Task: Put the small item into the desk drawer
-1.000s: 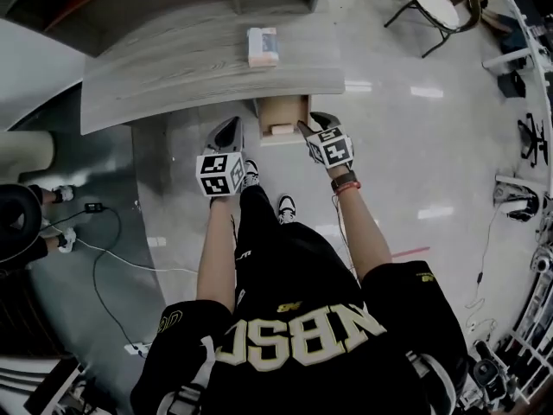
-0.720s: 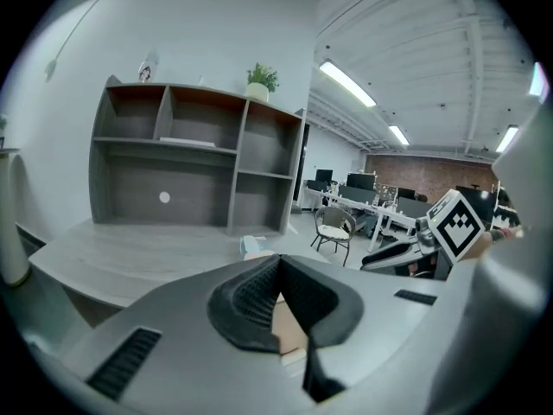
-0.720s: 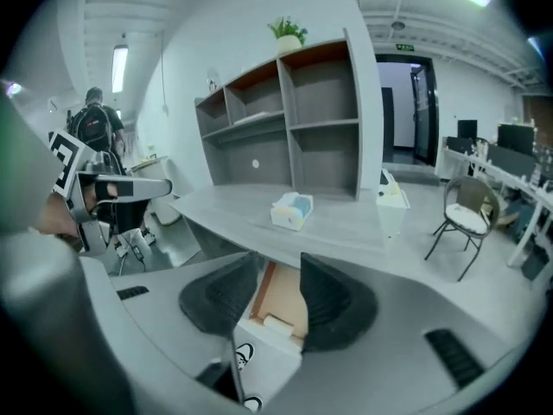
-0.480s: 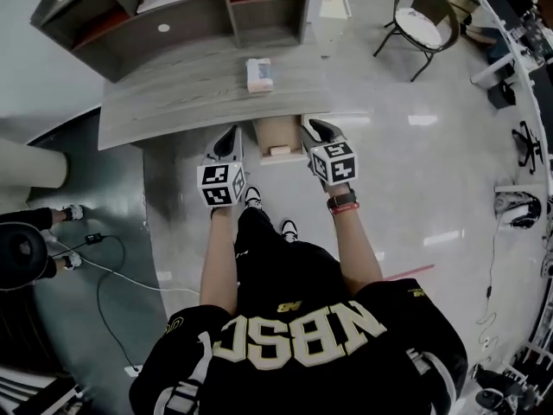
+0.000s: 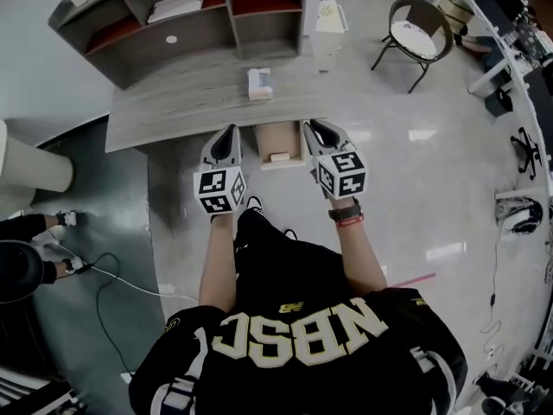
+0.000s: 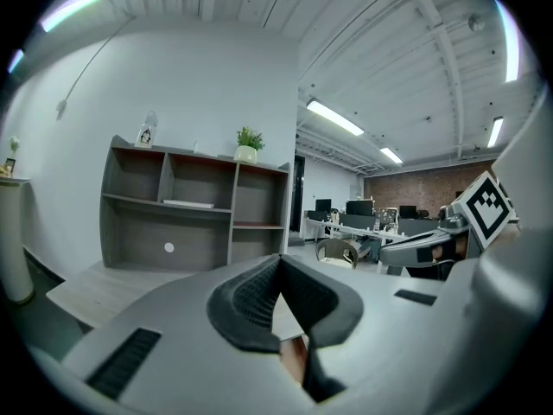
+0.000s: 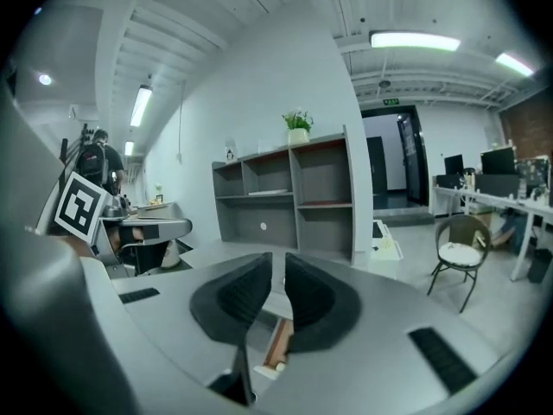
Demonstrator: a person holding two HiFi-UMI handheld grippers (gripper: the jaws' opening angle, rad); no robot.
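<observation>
Jaws have just been closing on my right gripper (image 5: 316,126), narrow and empty, left gripper (image 5: 230,130) shut empty, so I'd lift both clear of the drawer (image 5: 278,131) and small item (image 5: 278,156).

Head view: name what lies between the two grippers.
The open desk drawer, a small item inside, shows in the head view between the left gripper and the right gripper, whose empty jaws have just been closing.

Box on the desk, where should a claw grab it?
Probably across the two long sides of the box, coming down from above. It lies flat on the desk with nothing close beside it, and its narrower width runs left to right.
</observation>
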